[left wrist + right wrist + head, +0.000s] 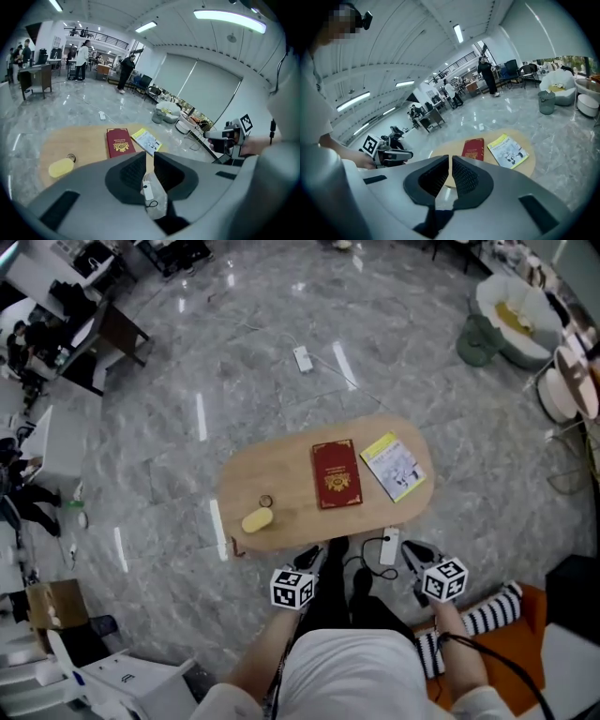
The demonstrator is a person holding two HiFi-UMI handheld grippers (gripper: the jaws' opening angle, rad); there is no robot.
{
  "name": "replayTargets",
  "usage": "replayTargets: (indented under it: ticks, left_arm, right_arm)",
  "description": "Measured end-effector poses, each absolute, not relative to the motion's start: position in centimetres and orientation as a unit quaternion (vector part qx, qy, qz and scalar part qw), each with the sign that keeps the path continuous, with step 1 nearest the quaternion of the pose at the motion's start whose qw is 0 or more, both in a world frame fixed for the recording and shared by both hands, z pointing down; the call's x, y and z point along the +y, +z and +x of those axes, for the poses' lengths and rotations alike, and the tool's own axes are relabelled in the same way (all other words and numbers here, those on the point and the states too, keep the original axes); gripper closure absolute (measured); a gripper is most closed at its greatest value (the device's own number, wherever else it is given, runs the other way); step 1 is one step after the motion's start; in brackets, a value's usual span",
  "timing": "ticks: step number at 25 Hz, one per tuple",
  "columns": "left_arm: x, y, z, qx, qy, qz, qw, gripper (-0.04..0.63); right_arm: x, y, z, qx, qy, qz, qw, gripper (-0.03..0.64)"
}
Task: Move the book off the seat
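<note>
A dark red book (336,474) (119,142) (473,149) with a gold emblem lies flat in the middle of the oval wooden seat (281,465). A yellow booklet (394,465) (146,140) (507,151) lies just right of it. Both grippers hang off the seat's near edge, close to my body, and touch neither book. My left gripper (314,561) (150,166) has a narrow gap between its jaws with nothing in it. My right gripper (412,557) (450,176) has its jaws together and empty.
A yellow oval lump (257,519) and a small ring (266,502) sit on the seat's left part. A white device with a cable (389,547) lies at the near edge. A white charger (303,358) is on the marble floor beyond; a beanbag (516,310) and green bin (478,338) stand far right.
</note>
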State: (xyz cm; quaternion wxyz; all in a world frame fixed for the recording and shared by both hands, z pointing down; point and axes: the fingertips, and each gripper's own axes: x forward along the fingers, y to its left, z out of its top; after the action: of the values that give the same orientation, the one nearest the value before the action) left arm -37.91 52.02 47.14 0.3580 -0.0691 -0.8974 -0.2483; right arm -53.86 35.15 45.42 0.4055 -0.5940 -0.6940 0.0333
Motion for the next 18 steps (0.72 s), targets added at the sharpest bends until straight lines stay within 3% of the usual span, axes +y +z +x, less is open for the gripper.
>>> replayTargets:
  ticks: [6, 18]
  left_arm:
    - [49.4, 40.4, -36.4, -0.916, -0.236, -0.077, 0.317, 0.591]
    - [47.0, 33.3, -29.8, -0.925, -0.245, -0.100, 0.273, 0.594]
  right_arm:
    - [33.1, 39.4, -51.6, -0.684, 0.040, -0.625, 0.374, 0.568]
    - [33.1, 31.9, -47.1, -0.683, 0.034, -0.650, 0.330, 0.566]
